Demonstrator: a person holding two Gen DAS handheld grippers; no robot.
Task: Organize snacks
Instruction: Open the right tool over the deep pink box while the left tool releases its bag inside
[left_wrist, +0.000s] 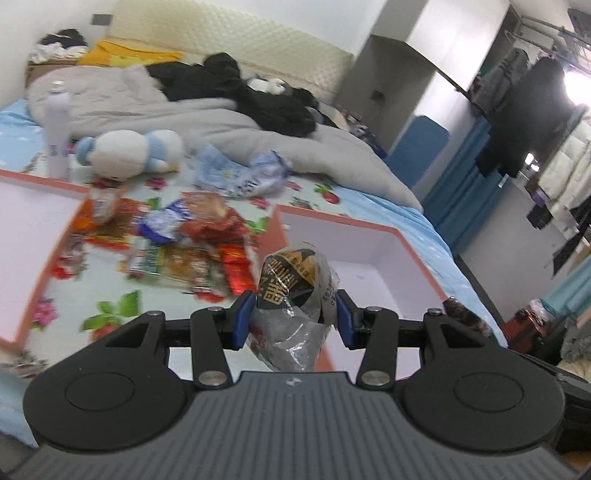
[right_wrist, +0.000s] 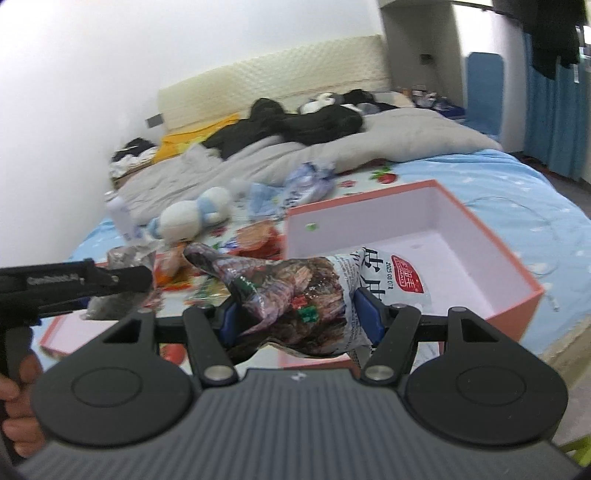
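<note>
My left gripper (left_wrist: 293, 319) is shut on a silver, black and yellow snack packet (left_wrist: 295, 291), held above the near left corner of a pink-rimmed white box (left_wrist: 369, 251). My right gripper (right_wrist: 301, 317) is shut on a brown and white snack bag (right_wrist: 314, 291), held over the near edge of the same box (right_wrist: 424, 236). A pile of red, orange and blue snack packets (left_wrist: 192, 236) lies on the floral sheet between this box and a second pink box (left_wrist: 40, 221) at the left. The left gripper's body (right_wrist: 74, 284) shows at the left of the right wrist view.
A white and blue plush toy (left_wrist: 133, 151), a white bottle (left_wrist: 57, 129) and a crumpled blue wrapper (left_wrist: 240, 173) lie beyond the pile. A grey duvet (left_wrist: 184, 107) with black clothes (left_wrist: 258, 96) covers the far bed. The bed edge (left_wrist: 461, 273) drops off at the right.
</note>
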